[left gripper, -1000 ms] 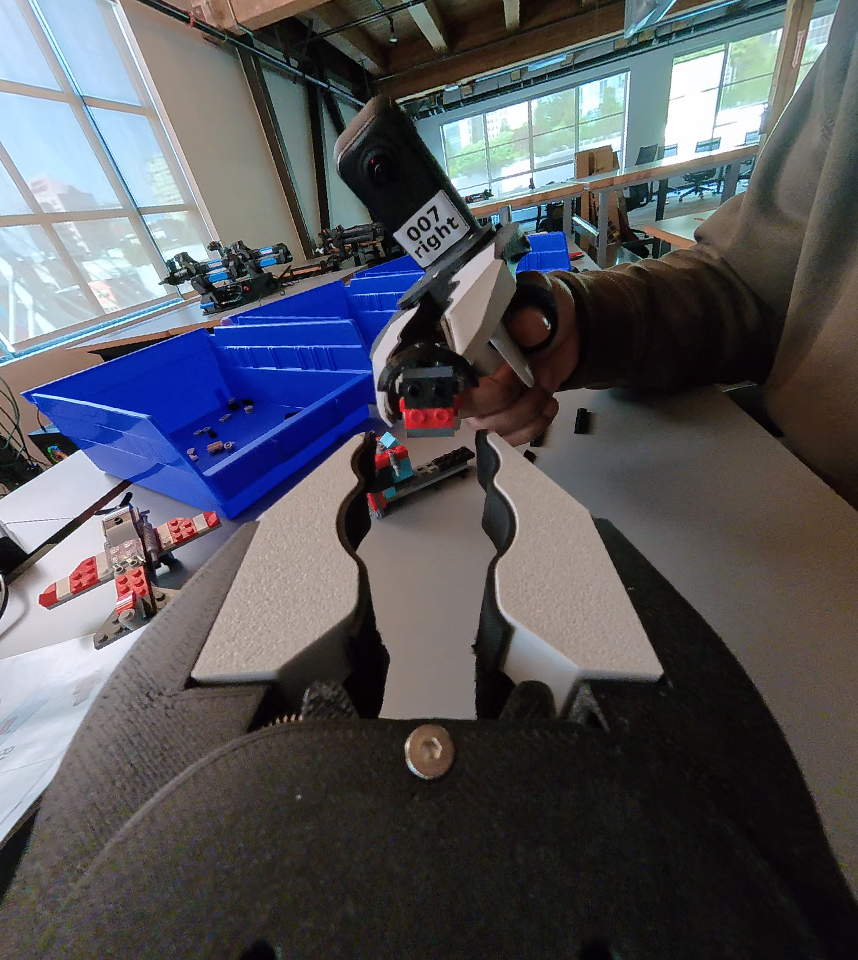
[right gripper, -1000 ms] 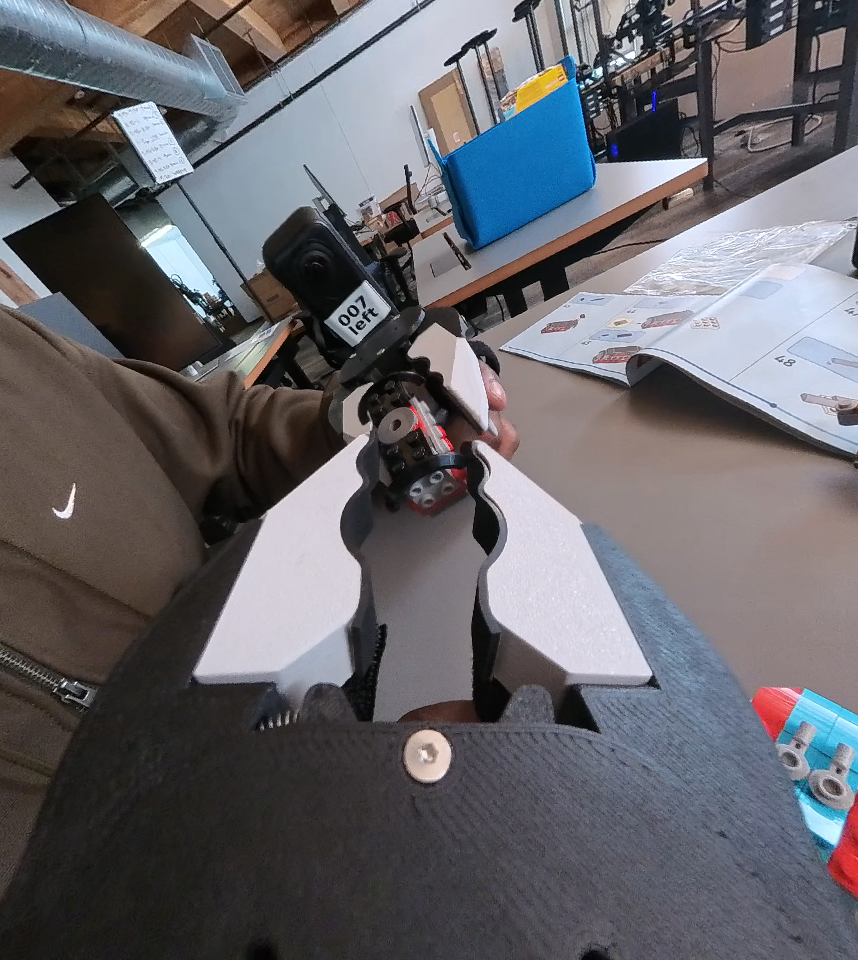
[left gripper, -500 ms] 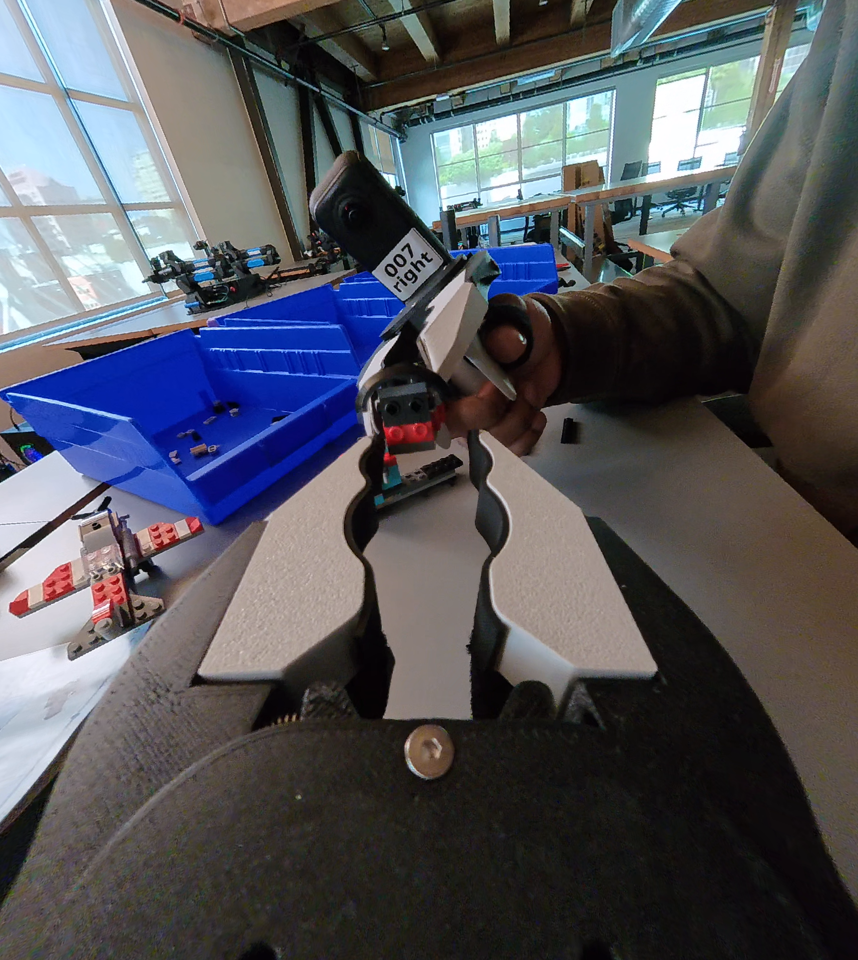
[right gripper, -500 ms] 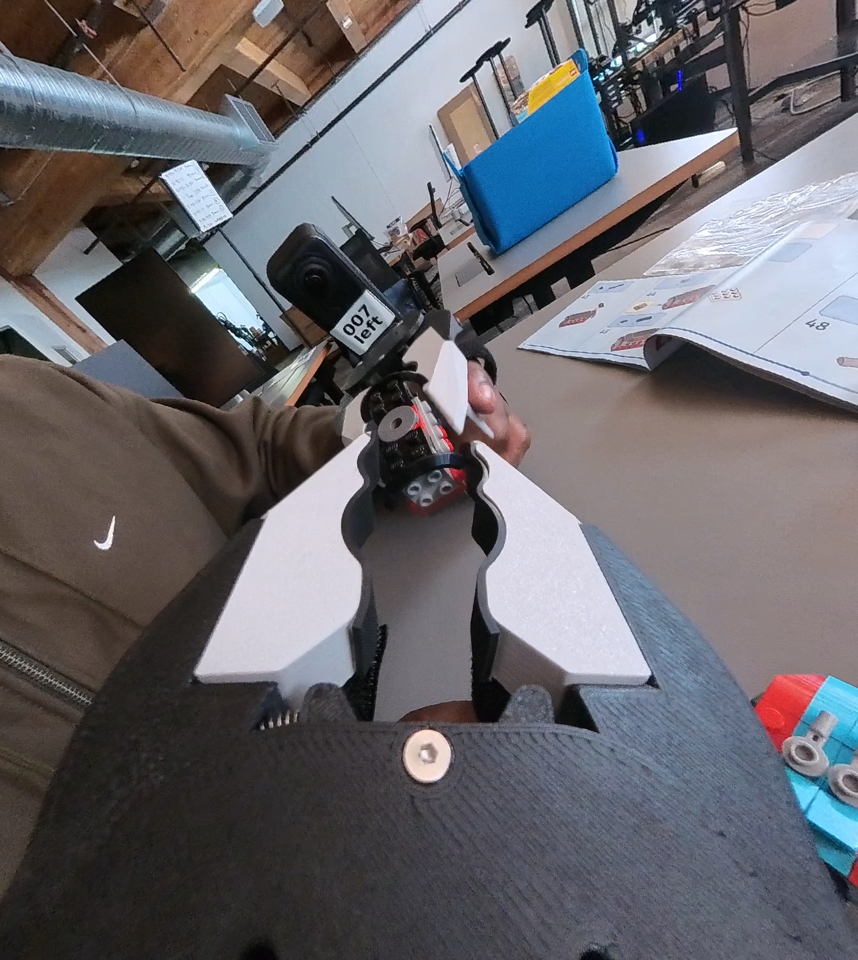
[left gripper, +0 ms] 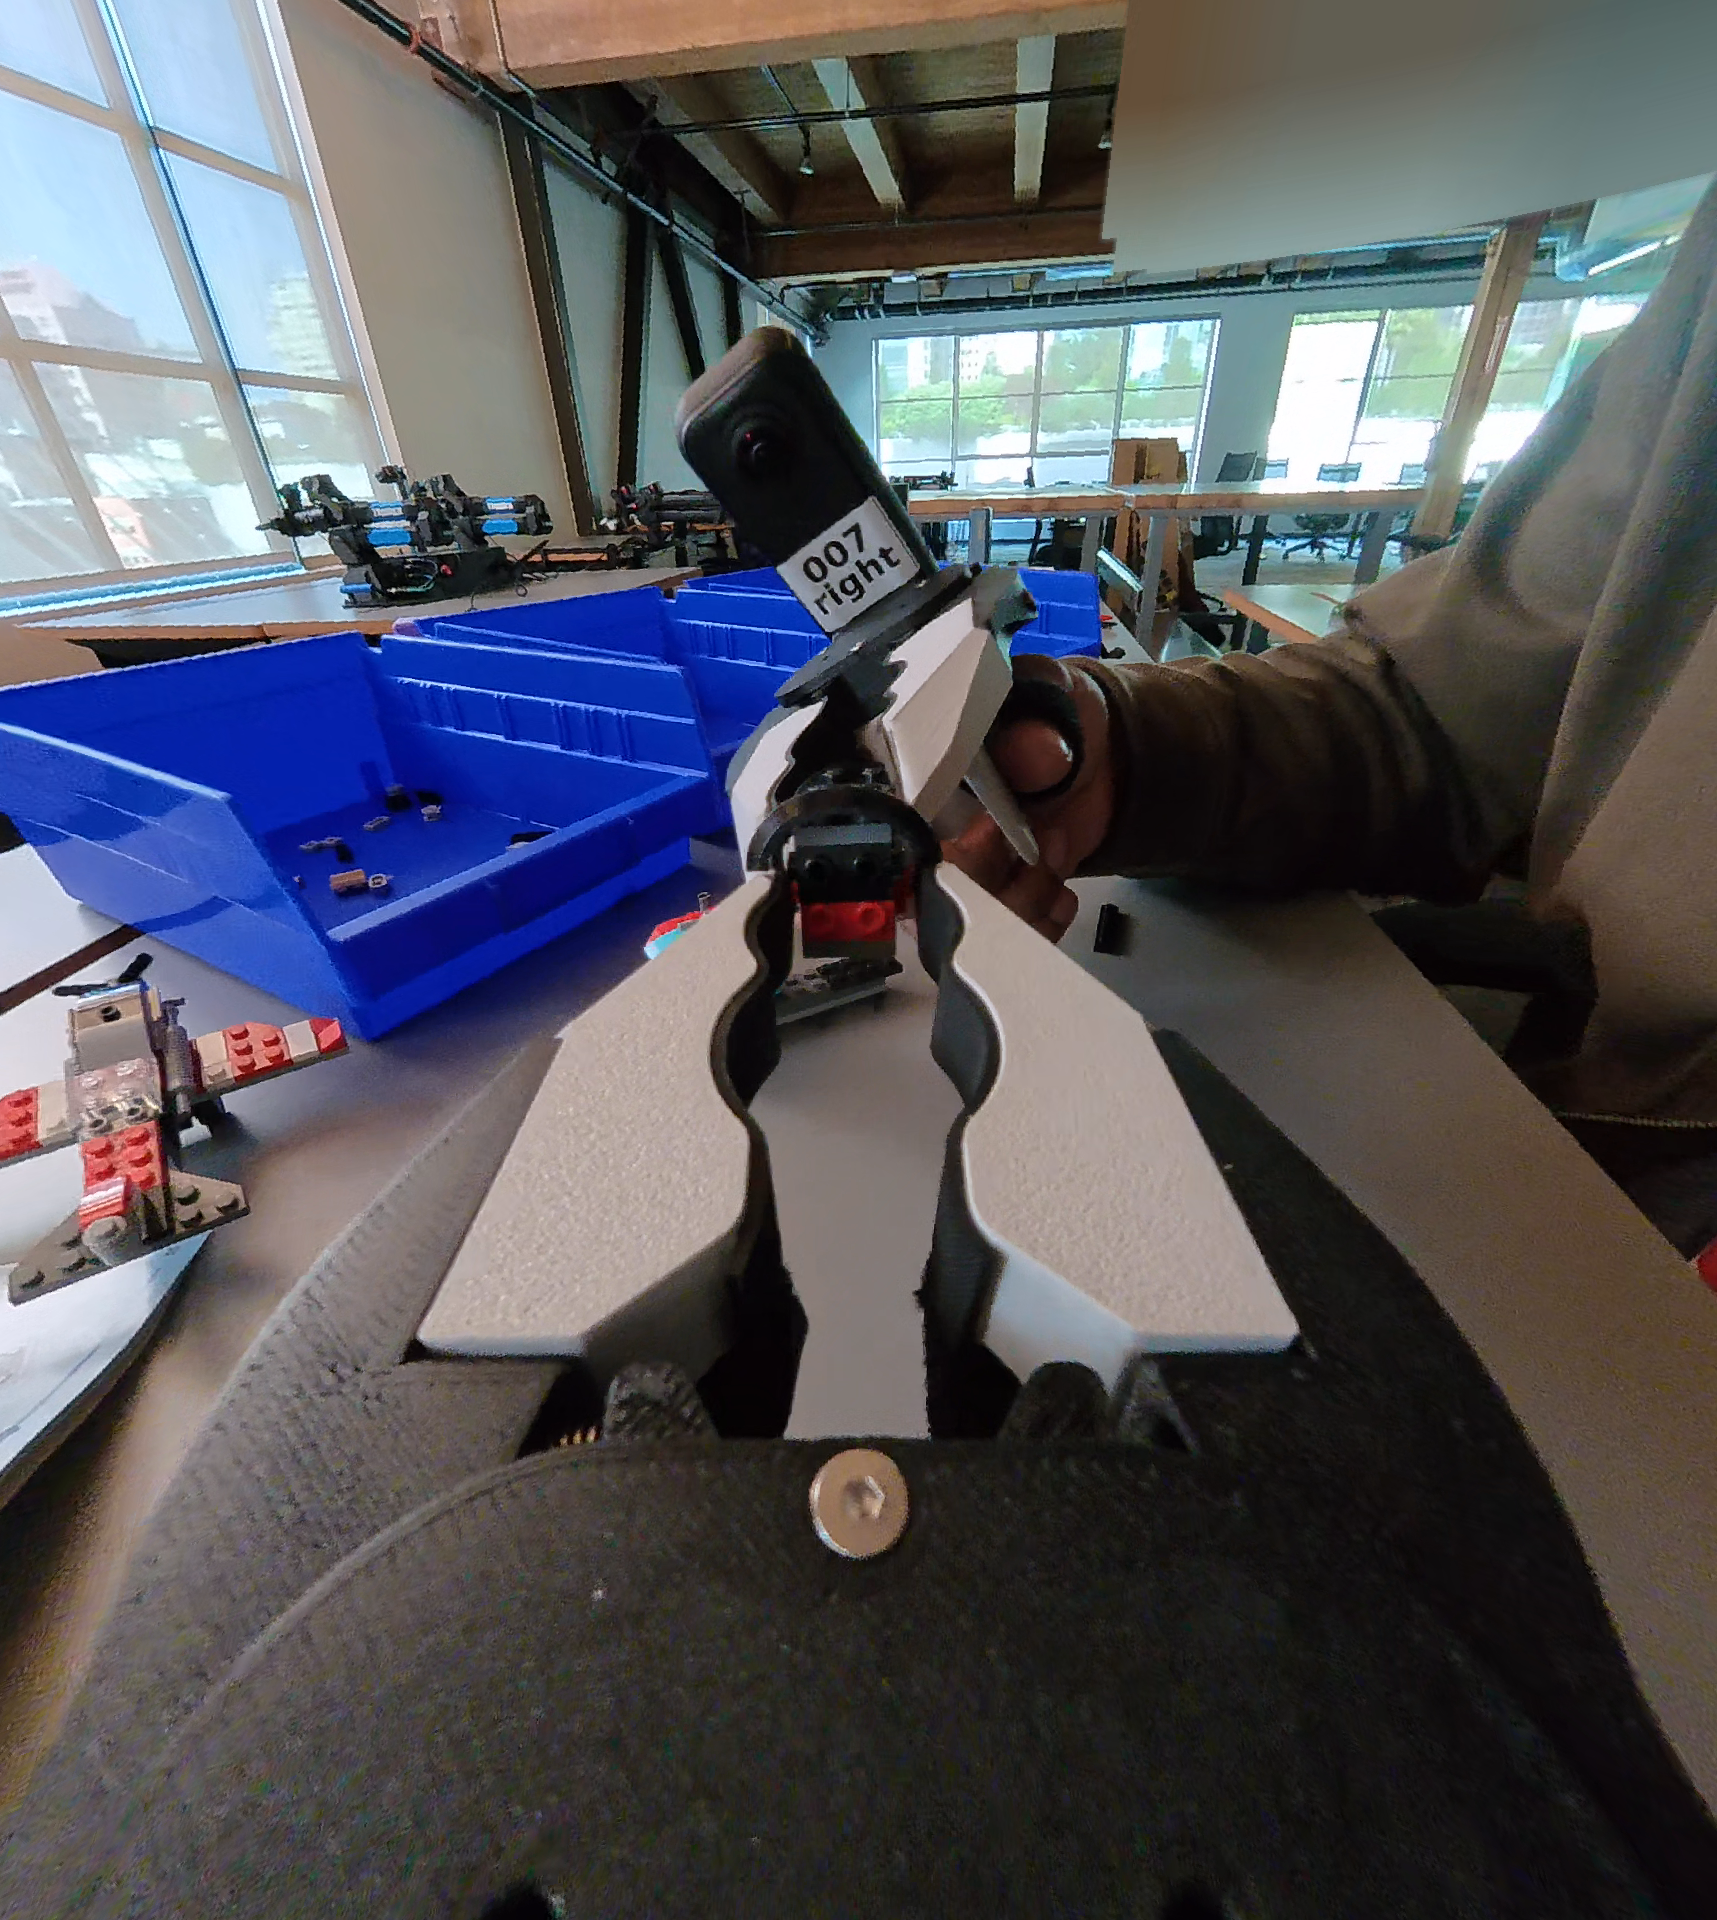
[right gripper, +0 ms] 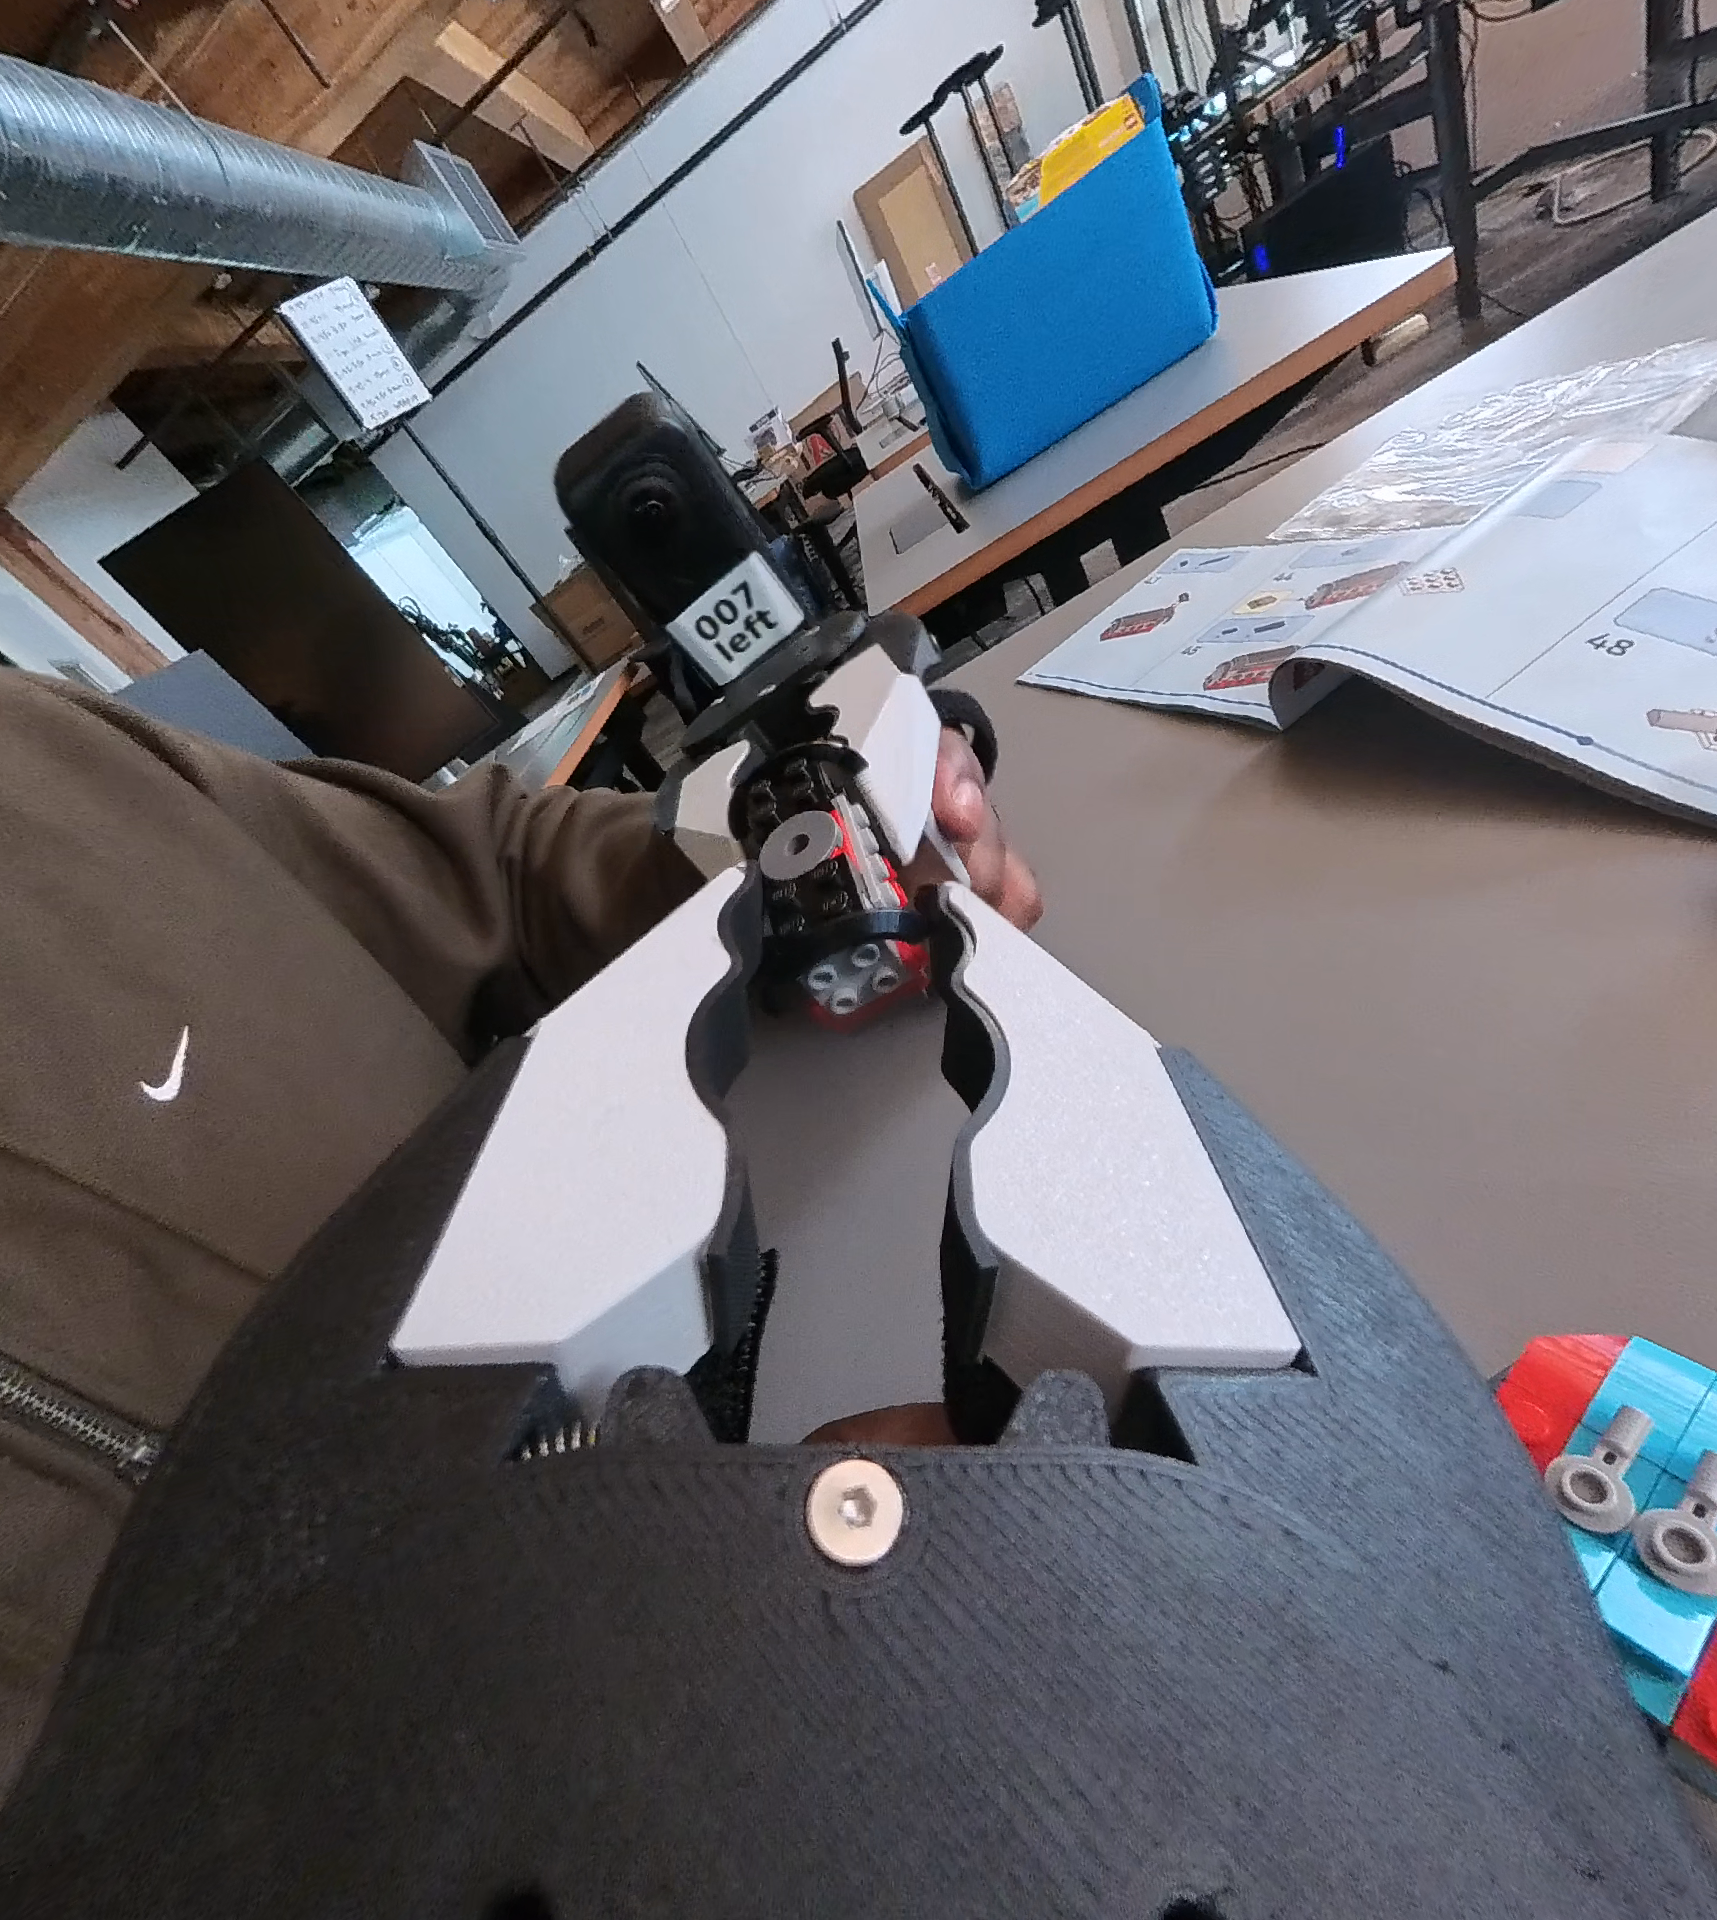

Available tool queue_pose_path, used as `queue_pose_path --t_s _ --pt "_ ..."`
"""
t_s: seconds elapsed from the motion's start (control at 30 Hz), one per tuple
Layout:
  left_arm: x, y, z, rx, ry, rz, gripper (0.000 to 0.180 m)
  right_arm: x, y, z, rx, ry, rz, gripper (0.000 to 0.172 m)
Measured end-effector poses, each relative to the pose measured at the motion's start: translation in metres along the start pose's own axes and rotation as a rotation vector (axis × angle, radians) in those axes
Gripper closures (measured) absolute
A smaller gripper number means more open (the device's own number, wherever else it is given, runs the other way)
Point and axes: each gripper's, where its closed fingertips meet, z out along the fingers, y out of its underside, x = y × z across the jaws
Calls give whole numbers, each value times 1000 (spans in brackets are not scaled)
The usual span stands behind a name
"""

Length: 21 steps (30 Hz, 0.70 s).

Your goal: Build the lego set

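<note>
A small black, red and grey brick assembly (left gripper: 846,916) hangs in the air between my two grippers, which face each other tip to tip. My right gripper (right gripper: 843,925) is shut on it, with a thin black arch piece spanning the tips. It also shows in the left wrist view (left gripper: 841,805), held by a hand. My left gripper (left gripper: 854,904) has its pads against the sides of the same assembly (right gripper: 859,977), from the opposite end. In the right wrist view the left gripper (right gripper: 812,831) has the black studded part between its fingers.
A blue bin (left gripper: 480,821) with several small parts stands at the left. A red, white and grey brick plane (left gripper: 116,1101) lies on the grey table (left gripper: 1301,1091). A dark brick plate (left gripper: 838,987) lies under the grippers. An open booklet (right gripper: 1456,644) and a red-and-teal brick piece (right gripper: 1685,1538) lie at the right. The right tips stand about 15 cm off the dark brick plate (left gripper: 838,987).
My left gripper has moved forward to the held assembly and its jaws have narrowed until the pads meet its sides. My right gripper has kept its hold throughout.
</note>
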Motion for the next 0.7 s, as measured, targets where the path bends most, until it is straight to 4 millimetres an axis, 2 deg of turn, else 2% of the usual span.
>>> queue_pose_path --t_s 0.17,0.43,0.7 --pt "-2 -3 0 32 16 -72 156 1 -6 -3 28 17 -7 137" --pt "-13 -19 -12 153 -9 -170 156 2 -20 -10 107 19 1 122" --pt "-17 -30 -22 201 -95 -119 156 0 -21 -10 105 64 -102 123"
